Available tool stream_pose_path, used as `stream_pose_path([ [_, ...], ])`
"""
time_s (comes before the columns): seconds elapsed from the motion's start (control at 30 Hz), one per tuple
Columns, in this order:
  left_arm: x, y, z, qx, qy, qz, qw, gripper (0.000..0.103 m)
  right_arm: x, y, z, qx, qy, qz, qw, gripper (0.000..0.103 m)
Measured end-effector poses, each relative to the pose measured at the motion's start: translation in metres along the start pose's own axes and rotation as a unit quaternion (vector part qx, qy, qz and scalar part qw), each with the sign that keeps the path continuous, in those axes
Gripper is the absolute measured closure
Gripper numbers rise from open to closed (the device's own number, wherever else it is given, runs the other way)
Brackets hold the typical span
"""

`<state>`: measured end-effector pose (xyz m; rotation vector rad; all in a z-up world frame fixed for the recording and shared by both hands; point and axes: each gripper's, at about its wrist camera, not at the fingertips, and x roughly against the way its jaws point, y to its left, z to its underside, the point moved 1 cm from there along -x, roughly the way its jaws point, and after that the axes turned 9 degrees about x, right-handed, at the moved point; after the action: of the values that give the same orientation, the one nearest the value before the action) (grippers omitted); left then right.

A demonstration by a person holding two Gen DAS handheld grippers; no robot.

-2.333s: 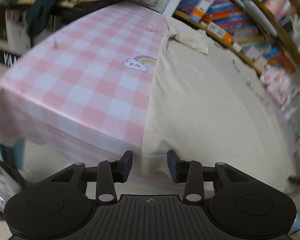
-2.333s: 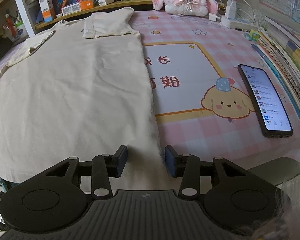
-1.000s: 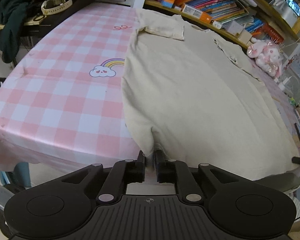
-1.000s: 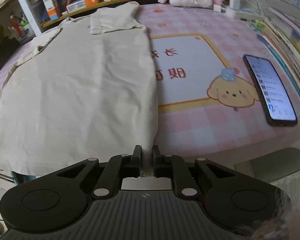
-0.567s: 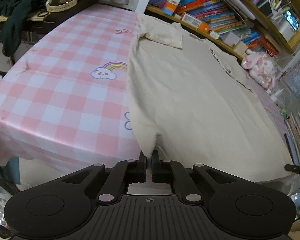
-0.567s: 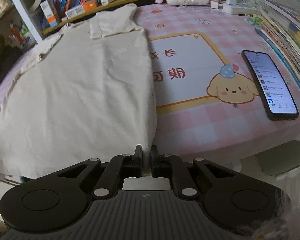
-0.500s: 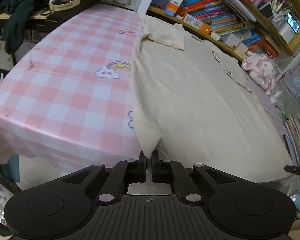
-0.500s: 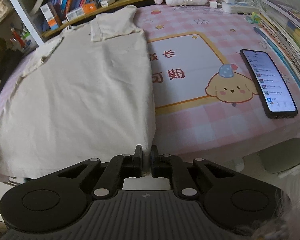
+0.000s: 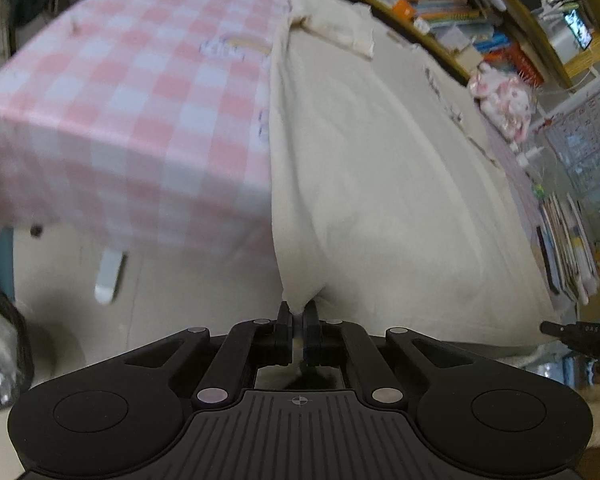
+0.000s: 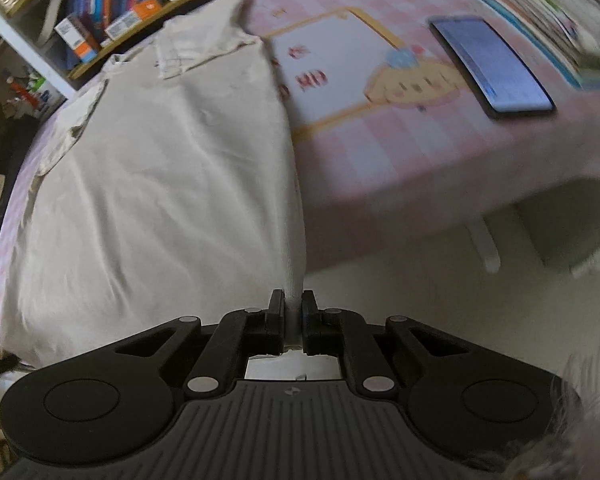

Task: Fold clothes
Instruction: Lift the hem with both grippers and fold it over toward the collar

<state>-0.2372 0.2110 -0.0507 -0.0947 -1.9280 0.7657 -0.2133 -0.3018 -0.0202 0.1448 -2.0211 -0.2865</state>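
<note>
So both grippers are clamped tight on the near hem of the cream shirt (image 9: 380, 168); left gripper (image 9: 298, 316) has one bottom corner pinched into a little peak, right gripper (image 10: 293, 300) has the other corner, cloth bunched into a rope between its jaws. The hem end is lifted off the counter (image 9: 120, 100) edge while the rest of the shirt lies flat along it, sleeves turned in at the far end by the bookshelf (image 10: 100, 20).

What worries me: each grip is only on a sliver of fabric, so a hard tug could slip a corner out and the hem would flop crooked; uneven hands would skew any fold. Further out, the phone (image 10: 492, 68) sits near the shirt's right side; a wide swing could drag it.
</note>
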Motion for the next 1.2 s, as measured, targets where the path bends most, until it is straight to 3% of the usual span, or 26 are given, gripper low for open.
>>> stream_pose_path([
  [0.17, -0.006, 0.005, 0.007, 0.017, 0.018, 0.021, 0.9995, 0.100, 0.004, -0.006, 0.014, -0.019, 0.017, -0.003, 1.000, 0.096],
  [0.33, 0.016, -0.005, -0.028, 0.043, -0.059, 0.118, 0.9904, 0.100, 0.018, -0.010, 0.005, -0.061, -0.009, -0.044, 0.997, 0.096],
  [0.5, 0.032, -0.032, -0.090, 0.040, -0.157, 0.197, 0.9670, 0.100, 0.043, -0.013, -0.047, -0.101, -0.115, -0.105, 0.983, 0.096],
  [0.63, 0.033, -0.051, -0.137, 0.049, -0.215, 0.222, 0.9499, 0.100, 0.039, -0.023, -0.094, -0.125, -0.198, -0.146, 0.961, 0.096],
  [0.83, 0.016, -0.072, -0.199, 0.053, -0.253, 0.206, 0.9436, 0.100, 0.014, -0.018, -0.174, -0.118, -0.264, -0.163, 0.943, 0.096],
  [1.0, 0.000, -0.090, -0.251, 0.057, -0.282, 0.193, 0.9381, 0.100, -0.014, -0.006, -0.236, -0.114, -0.269, -0.166, 0.942, 0.096],
  [1.2, -0.032, -0.103, -0.300, 0.072, -0.287, 0.166, 0.9408, 0.100, -0.054, 0.002, -0.299, -0.101, -0.267, -0.175, 0.942, 0.096],
])
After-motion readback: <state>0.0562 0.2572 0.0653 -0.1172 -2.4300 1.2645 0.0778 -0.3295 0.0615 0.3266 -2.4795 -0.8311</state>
